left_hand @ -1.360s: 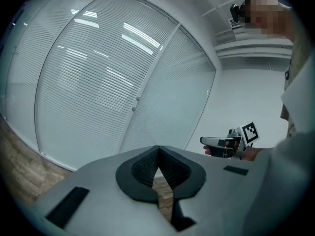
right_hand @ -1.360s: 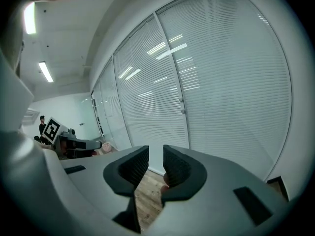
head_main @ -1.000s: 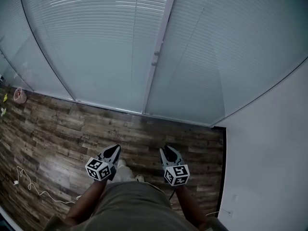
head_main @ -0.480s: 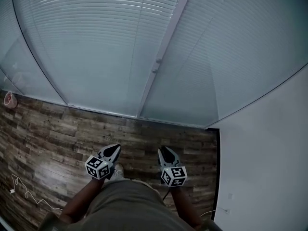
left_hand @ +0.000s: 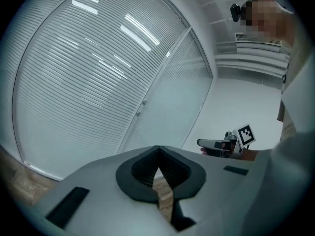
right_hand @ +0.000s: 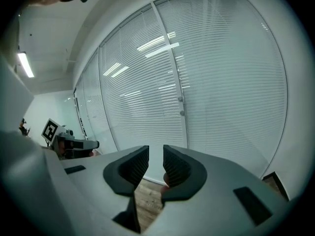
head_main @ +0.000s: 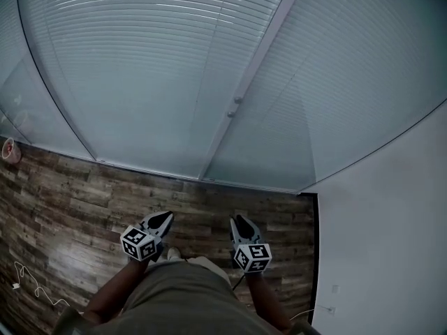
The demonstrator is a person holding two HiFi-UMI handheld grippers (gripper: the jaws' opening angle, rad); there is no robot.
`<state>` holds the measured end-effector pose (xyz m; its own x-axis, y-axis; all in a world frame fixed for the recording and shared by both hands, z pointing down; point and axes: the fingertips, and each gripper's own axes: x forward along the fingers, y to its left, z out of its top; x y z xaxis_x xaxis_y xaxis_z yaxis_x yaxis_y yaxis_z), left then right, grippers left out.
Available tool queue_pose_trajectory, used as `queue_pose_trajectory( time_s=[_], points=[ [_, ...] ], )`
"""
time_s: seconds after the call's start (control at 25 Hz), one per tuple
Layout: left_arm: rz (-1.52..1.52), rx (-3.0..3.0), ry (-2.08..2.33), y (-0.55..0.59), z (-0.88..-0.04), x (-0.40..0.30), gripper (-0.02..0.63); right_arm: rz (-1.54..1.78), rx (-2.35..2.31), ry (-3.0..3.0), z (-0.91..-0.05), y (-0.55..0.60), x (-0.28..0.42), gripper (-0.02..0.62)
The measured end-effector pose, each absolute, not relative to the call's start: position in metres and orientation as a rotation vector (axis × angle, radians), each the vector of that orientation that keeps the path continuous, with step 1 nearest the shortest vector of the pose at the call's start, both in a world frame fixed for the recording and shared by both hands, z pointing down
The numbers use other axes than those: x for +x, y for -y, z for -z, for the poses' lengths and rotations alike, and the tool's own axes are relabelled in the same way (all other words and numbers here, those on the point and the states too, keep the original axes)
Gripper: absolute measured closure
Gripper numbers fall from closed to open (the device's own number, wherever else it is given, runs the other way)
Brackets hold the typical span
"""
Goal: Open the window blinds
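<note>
Closed white slatted blinds (head_main: 154, 61) cover the glass wall ahead, split by a pale upright frame (head_main: 244, 89) with two small knobs (head_main: 234, 107) on it. The blinds also fill the left gripper view (left_hand: 88, 82) and the right gripper view (right_hand: 221, 82). My left gripper (head_main: 165, 217) is held low over the floor, well short of the blinds, its jaws shut with the tips touching and nothing held (left_hand: 158, 151). My right gripper (head_main: 238, 220) hangs beside it, jaws a little open and empty (right_hand: 156, 154).
Wood-plank floor (head_main: 70, 194) runs up to the glass. A white wall (head_main: 391, 222) closes the right side. A thin white cable (head_main: 28, 285) lies at lower left, and a pink object (head_main: 8, 150) sits by the glass at far left.
The blinds and frame have drawn nearer and slid right in the head view; the pink object has drifted toward the left edge. Both grippers keep the same pose side by side.
</note>
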<state>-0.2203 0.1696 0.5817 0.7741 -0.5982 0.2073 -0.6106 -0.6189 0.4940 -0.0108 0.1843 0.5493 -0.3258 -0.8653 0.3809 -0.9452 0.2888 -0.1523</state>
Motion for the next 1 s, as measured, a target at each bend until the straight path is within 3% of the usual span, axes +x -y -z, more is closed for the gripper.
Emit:
queue_pose_trajectory(
  time_s=[0.48, 1.0],
  points=[
    [-0.040, 2.414, 0.804, -0.161, -0.575, -0.213, 0.591, -0.502, 1.637, 2.328, -0.534, -0.155, -0.021, 0.499],
    [-0.048, 2.378, 0.895, -0.138, -0.604, -0.174, 0.592, -0.523, 1.587, 2.398, -0.567, -0.121, 0.020, 0.499]
  ],
)
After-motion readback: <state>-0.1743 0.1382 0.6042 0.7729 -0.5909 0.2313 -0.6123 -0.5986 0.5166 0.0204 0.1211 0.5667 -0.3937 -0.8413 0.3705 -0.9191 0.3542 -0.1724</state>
